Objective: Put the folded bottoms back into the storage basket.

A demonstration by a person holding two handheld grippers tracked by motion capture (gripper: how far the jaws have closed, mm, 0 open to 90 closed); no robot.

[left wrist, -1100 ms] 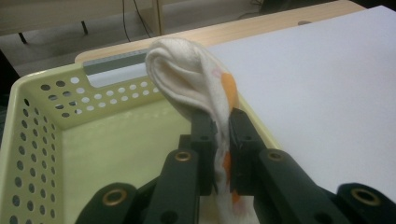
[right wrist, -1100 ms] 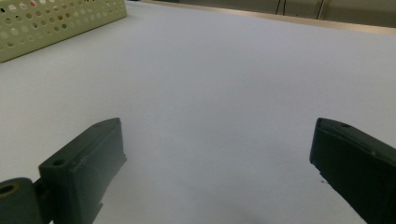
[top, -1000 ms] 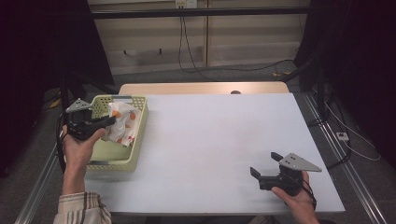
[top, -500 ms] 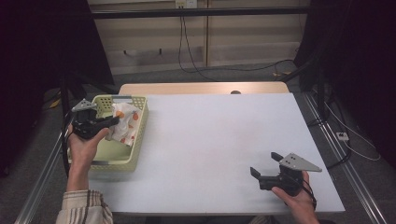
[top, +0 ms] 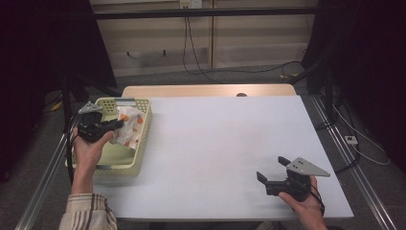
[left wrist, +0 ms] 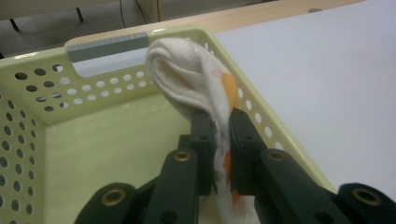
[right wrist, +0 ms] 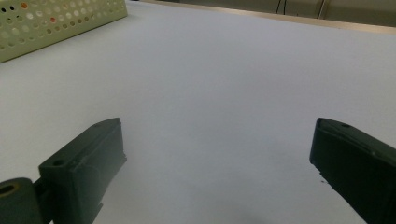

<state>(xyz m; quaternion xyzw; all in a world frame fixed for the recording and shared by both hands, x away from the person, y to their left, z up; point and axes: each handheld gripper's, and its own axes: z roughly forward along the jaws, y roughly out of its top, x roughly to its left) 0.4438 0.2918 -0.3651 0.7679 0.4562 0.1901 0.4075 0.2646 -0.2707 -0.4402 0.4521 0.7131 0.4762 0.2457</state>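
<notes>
A white counter [top: 215, 143] fills the frame's middle, with a wooden strip along its far edge, cables and dark curtains behind. At left, the left gripper [top: 115, 125] has its jaws clamped on a white, orange-spotted cloth [top: 130, 128] over a pale-green perforated basket [top: 141, 143]. At lower right, the right gripper [top: 273, 171] rests with jaws apart.

Soft terry cloth [left wrist: 196, 84] is being shown; basket [left wrist: 116, 105] in perforated matt plastic; table [top: 230, 148] smooth, matt white.
</notes>
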